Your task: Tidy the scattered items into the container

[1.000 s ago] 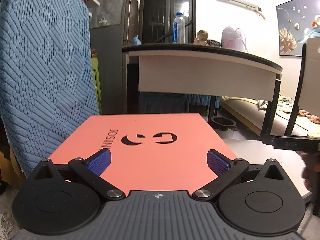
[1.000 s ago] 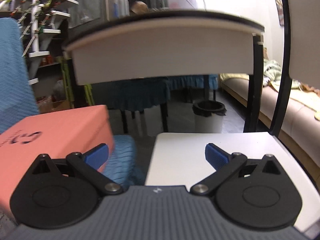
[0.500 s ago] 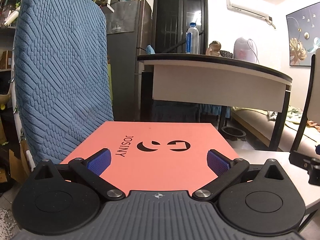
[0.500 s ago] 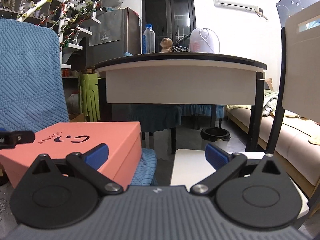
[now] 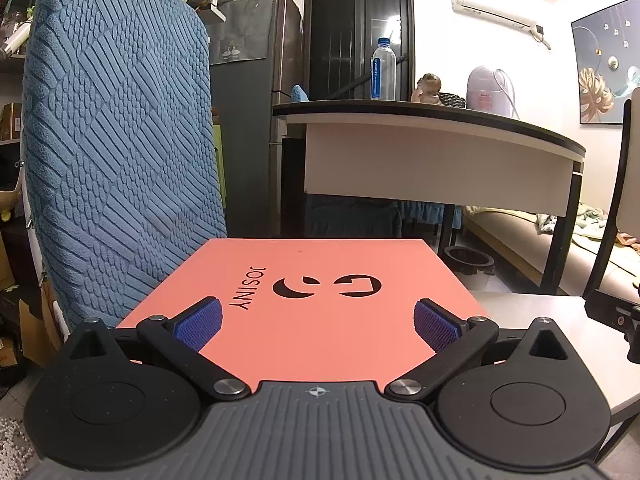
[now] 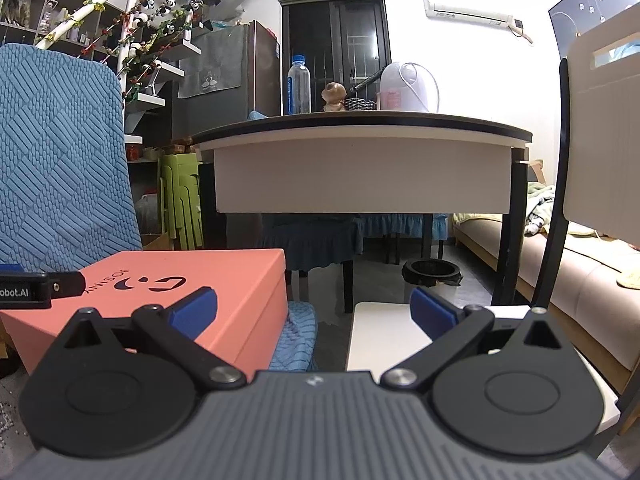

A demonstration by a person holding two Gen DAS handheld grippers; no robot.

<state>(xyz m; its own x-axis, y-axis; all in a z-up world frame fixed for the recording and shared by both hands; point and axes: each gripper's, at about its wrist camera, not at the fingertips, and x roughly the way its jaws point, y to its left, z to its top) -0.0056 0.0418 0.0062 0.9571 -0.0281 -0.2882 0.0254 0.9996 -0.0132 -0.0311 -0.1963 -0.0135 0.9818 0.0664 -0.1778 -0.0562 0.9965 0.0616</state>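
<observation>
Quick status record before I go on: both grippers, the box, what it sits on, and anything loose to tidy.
left gripper: open, empty, above the box lid
right gripper: open, empty
pink box: lid shut, lying flat
support: blue chair seat
white seat: bare where visible, beside the box
loose items: none in view

At centre frame you see a salmon-pink box (image 5: 320,300) with black lettering and logo. At left, a blue chair cover (image 5: 116,160) in quilted ribbed patchwork. Your fingers (image 5: 198,322) carry blue cross-hatched pads on black arms. At upper centre, a white desk (image 6: 360,172) with a black edge band.
</observation>
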